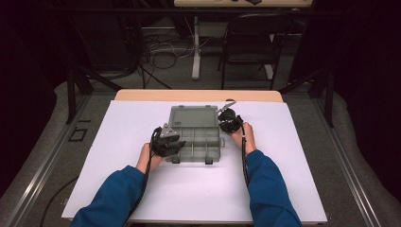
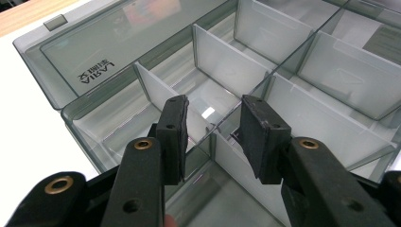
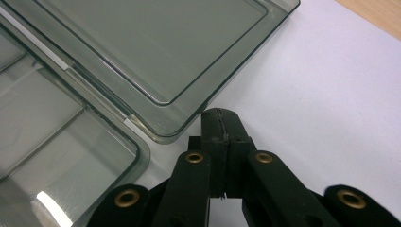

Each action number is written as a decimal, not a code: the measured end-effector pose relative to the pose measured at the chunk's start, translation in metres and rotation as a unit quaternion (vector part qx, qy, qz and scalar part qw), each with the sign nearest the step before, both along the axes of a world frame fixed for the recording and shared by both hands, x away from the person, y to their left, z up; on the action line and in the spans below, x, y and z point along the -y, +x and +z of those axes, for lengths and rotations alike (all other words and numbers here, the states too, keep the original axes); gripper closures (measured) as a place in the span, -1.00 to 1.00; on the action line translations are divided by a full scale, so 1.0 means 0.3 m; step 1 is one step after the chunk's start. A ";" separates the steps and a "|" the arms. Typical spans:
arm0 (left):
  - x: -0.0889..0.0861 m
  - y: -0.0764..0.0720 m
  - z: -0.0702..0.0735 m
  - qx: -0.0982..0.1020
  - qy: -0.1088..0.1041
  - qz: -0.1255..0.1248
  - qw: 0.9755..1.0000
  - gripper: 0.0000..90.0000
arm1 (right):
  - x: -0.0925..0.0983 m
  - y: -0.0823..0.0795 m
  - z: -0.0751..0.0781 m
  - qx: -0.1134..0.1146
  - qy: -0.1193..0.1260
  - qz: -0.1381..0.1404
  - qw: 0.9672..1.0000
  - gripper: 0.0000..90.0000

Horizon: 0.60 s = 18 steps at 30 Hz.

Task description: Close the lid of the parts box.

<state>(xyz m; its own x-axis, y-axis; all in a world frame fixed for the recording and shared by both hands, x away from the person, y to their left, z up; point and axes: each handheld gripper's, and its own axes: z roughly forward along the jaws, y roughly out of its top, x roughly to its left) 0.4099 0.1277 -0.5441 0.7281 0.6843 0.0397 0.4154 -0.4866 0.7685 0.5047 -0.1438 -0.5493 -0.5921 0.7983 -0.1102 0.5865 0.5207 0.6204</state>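
The left gripper [image 2: 213, 137] has its jaws spread part way, straddling a thin white divider [image 2: 239, 158] at the near-left corner of the open box [image 1: 195, 137]. The pads [image 2: 172, 137] stand clear of the divider on both sides, pinching nothing. In the high view this gripper [image 1: 166, 142] hangs over the box's left edge, with the hand behind it.

The right gripper [image 3: 221, 137] has its jaws pressed together with nothing between them. Its tip sits on or just above the white mat [image 3: 321, 94], just beside the corner of the lid [image 3: 156, 52], which lies folded back flat. From above, this gripper [image 1: 230, 120] is at the box's right side, near where lid and tray meet.

The box is a smoky clear organiser on the mat, near the middle of the table, with dividers splitting the tray into compartments that look empty.

Risks, as I judge them: the box looks light and the mat smooth, so a pull on the divider could lift or slide the whole tray unless the right gripper steadies it. The divider is thin and may flex or slip from the pads if gripped off-centre. The closed right tip could also catch under the lid edge and flip it.

Moulded lettering on the lid [image 2: 97, 71], seen upside down, seems to read "LARVA" or similar; I cannot make it out surely. A blurred colour label shows through the lid, unreadable.
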 end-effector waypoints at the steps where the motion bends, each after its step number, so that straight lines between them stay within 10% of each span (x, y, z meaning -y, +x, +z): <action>1: 0.000 0.000 0.000 0.001 0.001 -0.001 1.000 0.39 | 0.004 0.004 -0.001 0.005 -0.001 0.008 1.000 1.00; 18: -0.002 0.003 -0.002 0.003 0.000 -0.007 1.000 0.41 | 0.008 0.014 -0.007 0.015 0.012 0.003 1.000 1.00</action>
<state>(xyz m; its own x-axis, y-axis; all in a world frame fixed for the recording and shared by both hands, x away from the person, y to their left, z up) 0.4107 0.1284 -0.5446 0.7375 0.6739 0.0437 0.4045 -0.4927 0.7705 0.5087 -0.1462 -0.5515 -0.5945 0.7968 -0.1084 0.5645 0.5095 0.6495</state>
